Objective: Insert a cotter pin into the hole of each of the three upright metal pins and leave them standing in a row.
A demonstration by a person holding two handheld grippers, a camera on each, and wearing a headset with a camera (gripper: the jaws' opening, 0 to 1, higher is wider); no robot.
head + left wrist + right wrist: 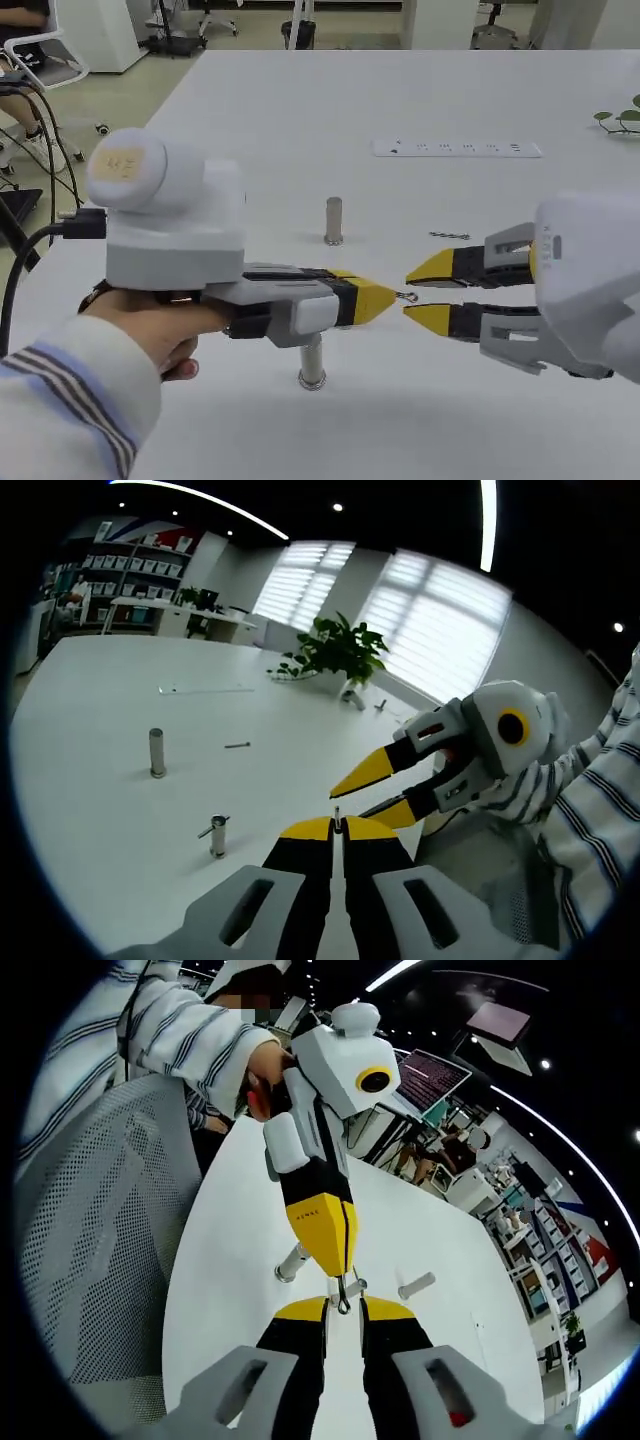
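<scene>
My left gripper (385, 297) (338, 825) is shut on a small cotter pin (409, 297) (343, 1298), held above the white table (300, 110). The right gripper (409, 295) (347, 1306) faces it tip to tip, open, its jaws standing either side of the cotter pin's loop. One upright metal pin (333, 220) (157, 752) stands farther back. A second upright pin (312, 364) (218, 836) stands nearer, partly hidden under the left gripper, with a small cross piece through its top. A loose cotter pin (449, 236) (237, 745) lies on the table.
A white power strip (457, 148) lies across the far part of the table. A potted plant (335, 650) stands at the table's right edge. A mesh chair back (90, 1260) is close behind the person.
</scene>
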